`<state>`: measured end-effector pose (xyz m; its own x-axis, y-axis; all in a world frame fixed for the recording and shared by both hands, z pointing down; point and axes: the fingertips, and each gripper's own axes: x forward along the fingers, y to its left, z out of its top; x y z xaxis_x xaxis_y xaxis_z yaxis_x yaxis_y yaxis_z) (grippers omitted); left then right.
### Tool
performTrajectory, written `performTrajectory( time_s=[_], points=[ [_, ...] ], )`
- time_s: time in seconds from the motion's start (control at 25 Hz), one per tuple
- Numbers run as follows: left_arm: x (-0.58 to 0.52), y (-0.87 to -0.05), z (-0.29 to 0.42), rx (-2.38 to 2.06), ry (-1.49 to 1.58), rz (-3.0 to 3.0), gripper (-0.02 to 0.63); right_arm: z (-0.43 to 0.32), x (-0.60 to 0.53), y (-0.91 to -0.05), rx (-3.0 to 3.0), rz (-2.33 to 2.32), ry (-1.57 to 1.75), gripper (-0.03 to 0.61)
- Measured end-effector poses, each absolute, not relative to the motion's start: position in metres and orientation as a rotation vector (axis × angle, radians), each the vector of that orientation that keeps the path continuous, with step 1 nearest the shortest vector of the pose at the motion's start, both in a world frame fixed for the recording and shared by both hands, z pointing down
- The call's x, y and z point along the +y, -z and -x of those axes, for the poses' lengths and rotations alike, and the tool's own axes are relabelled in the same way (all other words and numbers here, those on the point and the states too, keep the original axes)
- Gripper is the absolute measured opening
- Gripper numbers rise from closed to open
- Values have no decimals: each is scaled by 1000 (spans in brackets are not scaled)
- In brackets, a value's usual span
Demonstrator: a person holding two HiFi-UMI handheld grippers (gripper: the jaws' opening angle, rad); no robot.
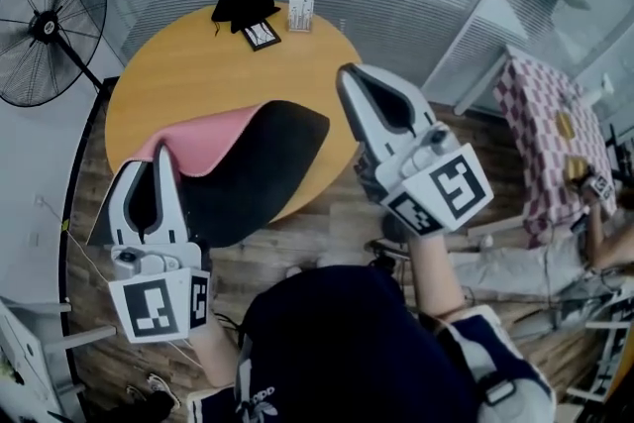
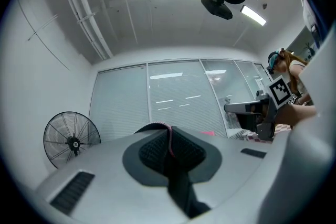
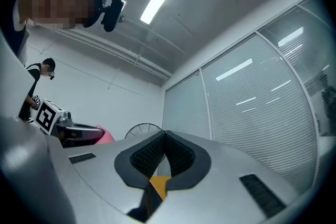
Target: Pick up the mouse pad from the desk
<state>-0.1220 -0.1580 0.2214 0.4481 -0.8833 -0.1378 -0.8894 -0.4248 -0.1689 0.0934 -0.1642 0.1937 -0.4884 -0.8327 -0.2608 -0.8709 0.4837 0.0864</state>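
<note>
Over the near edge of the round desk we've got the mouse pad. It's black on top w/ a pink underside, and the pink shows where the left corner curls up. The pad sits partly over the wood and partly past the desk's rim on our side. Can't tell whether its far end is resting on the tabletop or hanging just above it.

The left gripper is clamped on the pad's left edge. In the left gripper view a thin black and pink edge runs straight up between the ribbed pads, and the jaws are pinched tight on it.

The right gripper is off to the right of the pad, not touching it, above the desk's right side. Its jaws are closed together w/ nothing between them, only orange wood showing through the gap lower down.

Far side of the desk: a black bundle, a framed card just beside it and a white box nearby. A standing fan is on the left, and a checkered cloth is well off to the right.
</note>
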Motion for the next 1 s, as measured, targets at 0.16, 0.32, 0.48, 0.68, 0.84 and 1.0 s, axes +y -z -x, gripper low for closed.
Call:
performTrajectory(
  time_s=[0.16,0.32,0.48,0.68,0.84,1.0],
  points=[
    [-161,-219,112,1527,-25,2488,20,-97,-164,-201,2557,1492,-283,2],
    [-160,-221,108,1521,-19,2506,20,-94,-163,-206,2572,1494,-268,2],
    [-164,-223,113,1525,-34,2528,20,-87,-168,-210,2588,1496,-245,2],
    [-161,-223,110,1536,-26,2517,20,-90,-169,-212,2590,1483,-228,2],
    [-161,-222,112,1555,-11,2498,20,-89,-168,-215,2590,1474,-211,2],
    [-161,-222,114,1571,-2,2492,20,-88,-167,-218,2594,1475,-196,2]
  ],
)
